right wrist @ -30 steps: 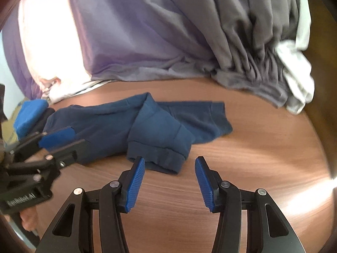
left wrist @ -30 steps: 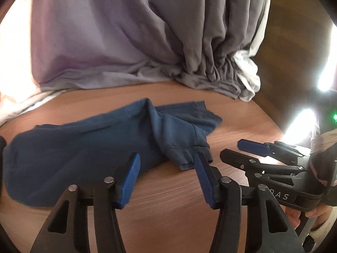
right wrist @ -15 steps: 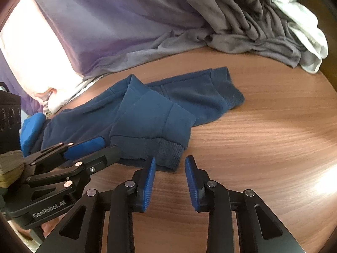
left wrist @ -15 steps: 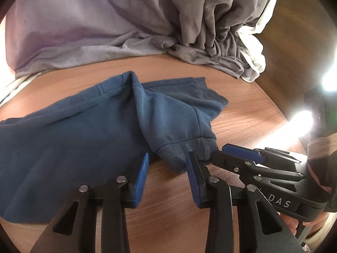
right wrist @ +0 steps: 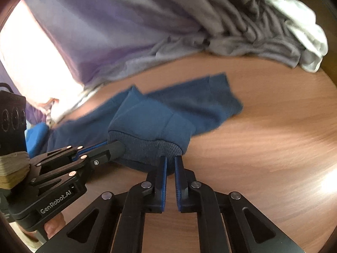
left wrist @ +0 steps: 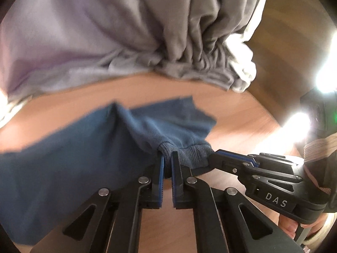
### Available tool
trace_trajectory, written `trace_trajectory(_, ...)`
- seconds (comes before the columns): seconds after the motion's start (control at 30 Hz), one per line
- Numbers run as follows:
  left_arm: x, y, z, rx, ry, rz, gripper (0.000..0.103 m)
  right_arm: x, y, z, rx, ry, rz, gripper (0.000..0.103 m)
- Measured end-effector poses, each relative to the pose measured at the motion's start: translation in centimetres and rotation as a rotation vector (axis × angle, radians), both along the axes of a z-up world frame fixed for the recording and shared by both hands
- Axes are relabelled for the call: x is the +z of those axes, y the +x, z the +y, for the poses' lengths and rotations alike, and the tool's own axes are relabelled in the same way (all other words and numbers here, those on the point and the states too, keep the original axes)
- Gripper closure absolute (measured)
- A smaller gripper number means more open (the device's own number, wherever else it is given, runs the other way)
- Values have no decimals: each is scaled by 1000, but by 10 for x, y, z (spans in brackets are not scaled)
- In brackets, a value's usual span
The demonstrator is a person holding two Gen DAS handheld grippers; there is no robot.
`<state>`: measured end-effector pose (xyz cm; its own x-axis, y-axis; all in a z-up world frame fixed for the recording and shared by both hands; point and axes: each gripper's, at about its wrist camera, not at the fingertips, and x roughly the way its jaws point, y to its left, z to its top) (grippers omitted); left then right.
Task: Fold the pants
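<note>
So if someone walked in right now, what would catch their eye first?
Probably the dark blue fleece pants lying on the round wooden table, with the left gripper and right gripper both shut on one ribbed cuff. Behind them, a heap of grey and lilac cloth fills the table's far side.

Grey-lilac cloth heap along far edge of wooden table; white cloth at heap's right end.

Matt blue fleece pants, smooth wood table

Crumpled blue pants on wooden table
</note>
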<state>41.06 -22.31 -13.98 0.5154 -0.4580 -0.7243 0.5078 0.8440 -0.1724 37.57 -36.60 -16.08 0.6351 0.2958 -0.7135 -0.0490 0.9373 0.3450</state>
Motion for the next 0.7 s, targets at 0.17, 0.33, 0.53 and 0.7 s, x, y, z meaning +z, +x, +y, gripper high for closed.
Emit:
trace_trajectory(0.17, 18, 31, -25, -48, -10, -52, 95, 25, 15, -22, -57, -7, -62, 95)
trace_trajectory(0.33, 18, 71, -50, -94, 0, -32, 95, 33, 42, -45, -103, -18, -72, 95)
trace_trajectory(0.53, 6, 102, -76, -149, 36, -8, 95, 24, 62, -60, -140, -28, -45, 97)
trace_trajectory(0.7, -2, 111, -90, -183, 73, -21, 90, 15, 65, -71, -155, 8, -14, 88)
